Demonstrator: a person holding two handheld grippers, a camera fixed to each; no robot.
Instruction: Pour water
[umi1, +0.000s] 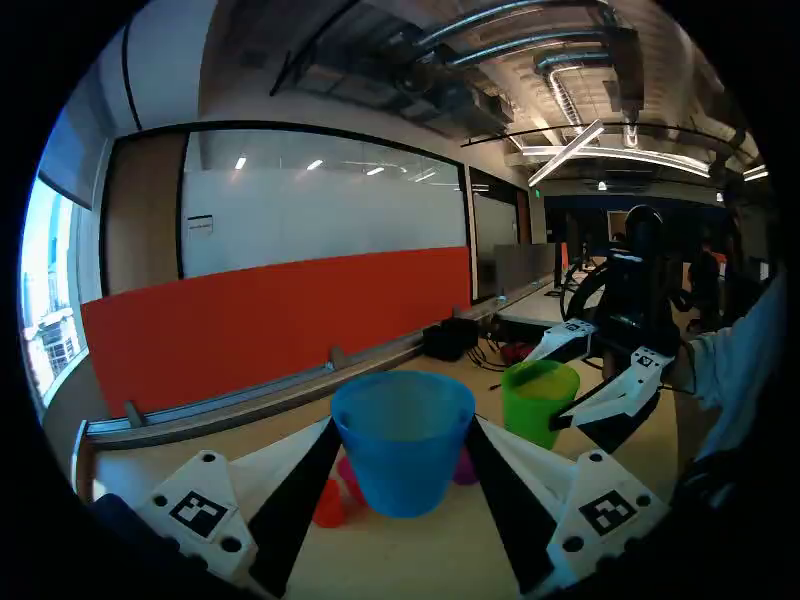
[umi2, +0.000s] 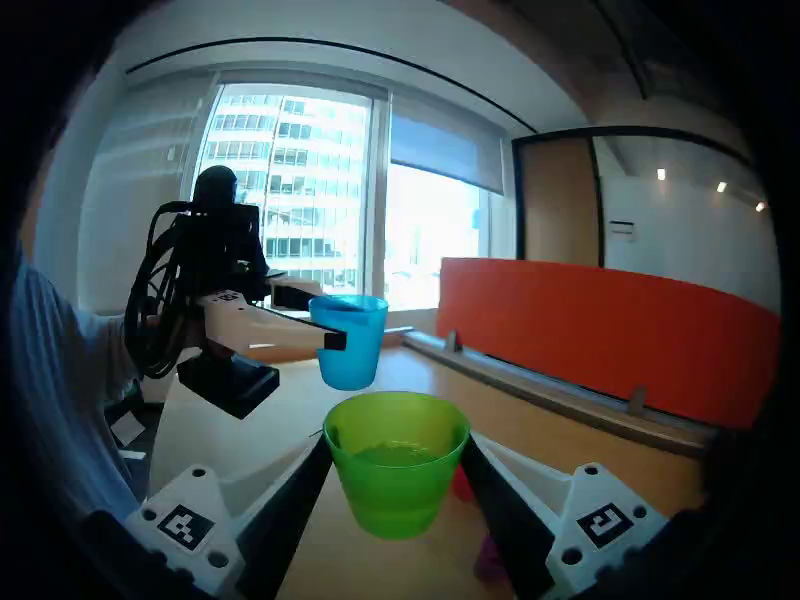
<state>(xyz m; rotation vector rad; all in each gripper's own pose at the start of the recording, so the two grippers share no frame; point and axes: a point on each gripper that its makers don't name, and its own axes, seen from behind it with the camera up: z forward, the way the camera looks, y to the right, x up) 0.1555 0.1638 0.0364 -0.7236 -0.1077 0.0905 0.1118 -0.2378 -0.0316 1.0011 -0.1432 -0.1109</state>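
Left claw (umi1: 405, 430) is pinching the blue cup (umi1: 403, 455). Right claw (umi2: 397, 445) is pinching the green cup (umi2: 397, 490), which is carrying the water (umi2: 395, 455) and hanging near the blue cup without touching it. Looks like they're lining up to pour, so next I'm guessing the green rim is going over the blue cup and tipping slowly.

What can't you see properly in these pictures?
- Inside the blue cup: the left gripper view looks at its side, and in the right gripper view it is far off, so its water level is hidden.
- A red thing and a pink thing: left gripper view, half hidden behind the blue cup and a black finger.
- A purple thing: right gripper view, blurry, beside another finger.
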